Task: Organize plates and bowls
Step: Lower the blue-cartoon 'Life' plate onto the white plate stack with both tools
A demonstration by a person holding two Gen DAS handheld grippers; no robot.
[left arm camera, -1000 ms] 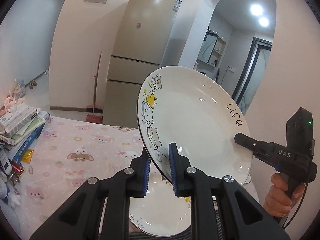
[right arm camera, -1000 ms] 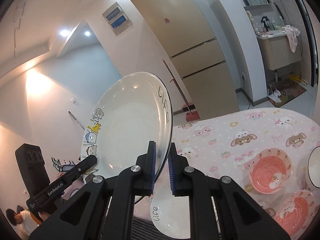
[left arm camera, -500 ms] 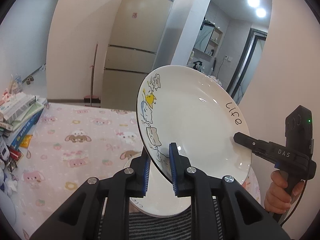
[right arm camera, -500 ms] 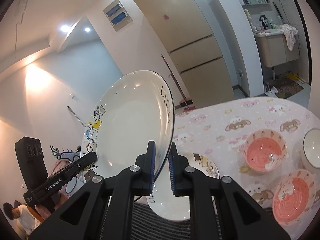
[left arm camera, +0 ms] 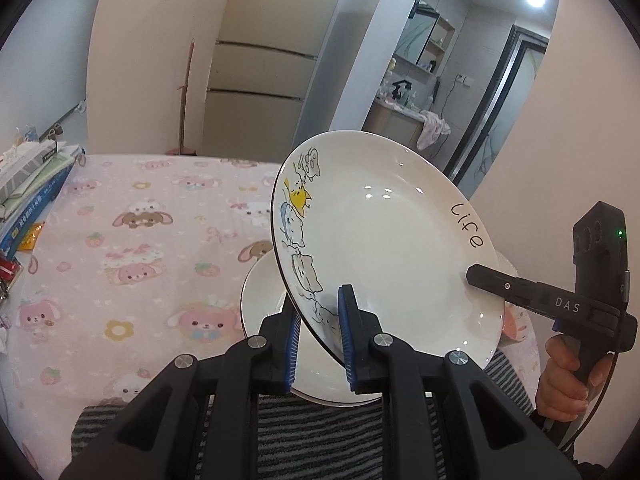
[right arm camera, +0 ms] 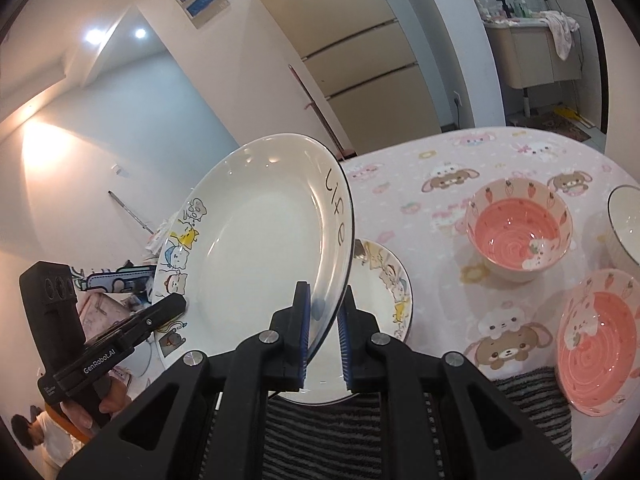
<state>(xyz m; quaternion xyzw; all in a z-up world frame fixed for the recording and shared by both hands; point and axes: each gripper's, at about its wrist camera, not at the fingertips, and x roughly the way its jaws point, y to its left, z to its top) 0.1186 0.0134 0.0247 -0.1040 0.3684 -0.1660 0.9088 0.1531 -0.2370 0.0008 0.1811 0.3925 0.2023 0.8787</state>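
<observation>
A white plate with cartoon cats and the word "Life" hangs tilted above the table, held at both sides. My left gripper is shut on its cat-side rim, and my right gripper is shut on the "Life" rim. Each gripper shows in the other's view: the right gripper, the left gripper. Just below lies a second matching plate, flat near the table's front edge and partly hidden by the held plate. Its rim shows in the left wrist view.
The table has a pink cartoon cloth. Two pink bowls and a white bowl stand to the right. Books are stacked at the left edge. A striped mat lies at the front.
Both grippers have come down together with the plate, which now hangs close above the plate on the table. Both views tilt further down onto the table.
</observation>
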